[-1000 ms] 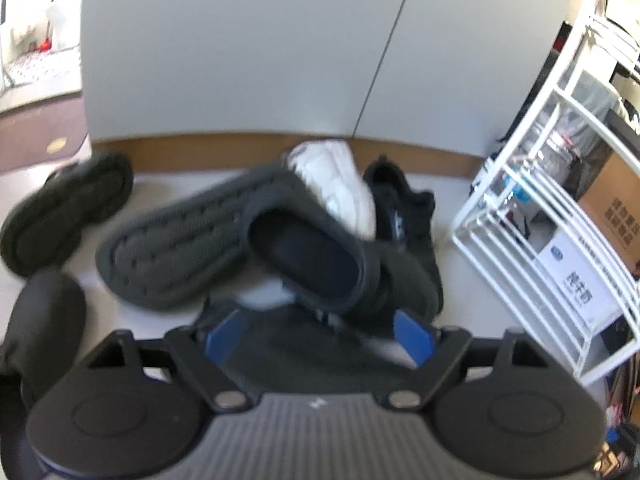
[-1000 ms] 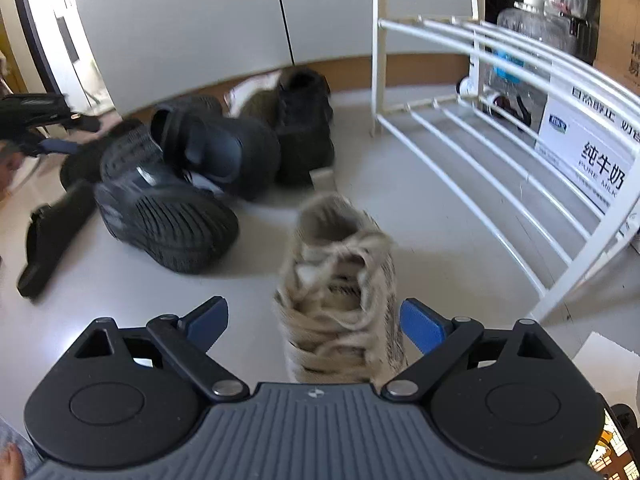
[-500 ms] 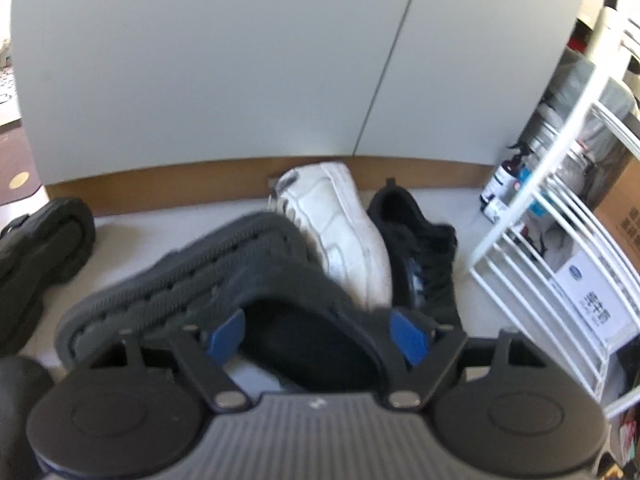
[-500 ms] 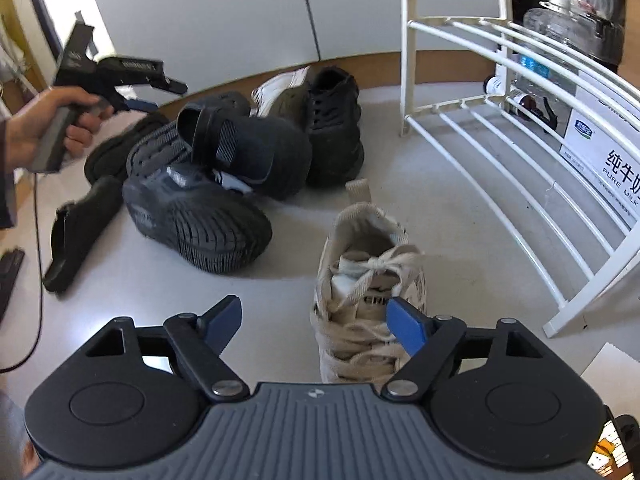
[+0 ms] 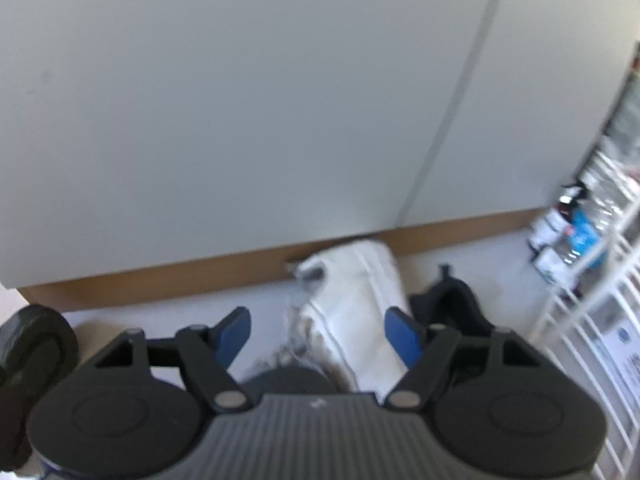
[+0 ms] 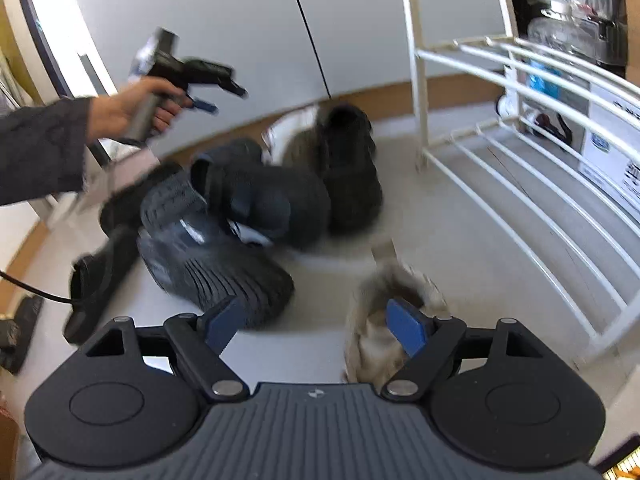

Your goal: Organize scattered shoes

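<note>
Floor-level, closing left hand-held gripper grips nothing.

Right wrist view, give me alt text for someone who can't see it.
The right gripper, jaws open and empty, hovers over a beige lace-up sneaker on the floor beside a white wire shoe rack. Behind it lies a pile of black shoes, above which a hand holds the left gripper.

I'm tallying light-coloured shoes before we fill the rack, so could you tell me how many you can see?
2: the beige lace-up sneaker just ahead of the right gripper, and the white sneaker by the baseboard behind the dark pile. More could be hidden under that pile.
</note>
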Available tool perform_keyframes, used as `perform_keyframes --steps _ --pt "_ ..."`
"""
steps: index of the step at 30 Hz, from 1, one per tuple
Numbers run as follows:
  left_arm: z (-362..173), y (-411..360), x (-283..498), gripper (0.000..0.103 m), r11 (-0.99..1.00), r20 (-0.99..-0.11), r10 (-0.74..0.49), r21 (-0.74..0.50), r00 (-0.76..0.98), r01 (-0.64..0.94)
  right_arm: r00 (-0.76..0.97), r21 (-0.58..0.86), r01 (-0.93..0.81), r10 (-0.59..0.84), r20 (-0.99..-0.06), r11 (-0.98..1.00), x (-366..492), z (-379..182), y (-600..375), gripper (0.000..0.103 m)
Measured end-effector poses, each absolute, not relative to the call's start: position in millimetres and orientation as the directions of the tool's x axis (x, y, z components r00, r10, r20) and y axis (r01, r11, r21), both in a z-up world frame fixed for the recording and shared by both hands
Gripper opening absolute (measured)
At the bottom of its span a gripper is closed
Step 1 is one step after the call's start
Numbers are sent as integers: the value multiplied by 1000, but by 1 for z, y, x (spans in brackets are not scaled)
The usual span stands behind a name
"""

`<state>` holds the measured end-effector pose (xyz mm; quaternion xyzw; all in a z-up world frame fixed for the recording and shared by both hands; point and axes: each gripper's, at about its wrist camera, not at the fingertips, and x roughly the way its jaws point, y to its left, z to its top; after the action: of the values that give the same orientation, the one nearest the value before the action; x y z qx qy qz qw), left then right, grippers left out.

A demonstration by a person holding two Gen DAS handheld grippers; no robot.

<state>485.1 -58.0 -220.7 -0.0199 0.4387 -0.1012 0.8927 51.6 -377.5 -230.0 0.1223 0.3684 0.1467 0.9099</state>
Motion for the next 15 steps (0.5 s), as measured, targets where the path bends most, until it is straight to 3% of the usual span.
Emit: perform_keyframes --steps 6,15 --pt "-253 -59 520 53 974 -847 -161 -52 507 222 683 314 -199 361 -635 928 70 -234 -375 84" --pt "-306 -65 549 56 922 -934 -85 59 347 383 669 290 -186 338 -662 939 91 -243 -381 84"
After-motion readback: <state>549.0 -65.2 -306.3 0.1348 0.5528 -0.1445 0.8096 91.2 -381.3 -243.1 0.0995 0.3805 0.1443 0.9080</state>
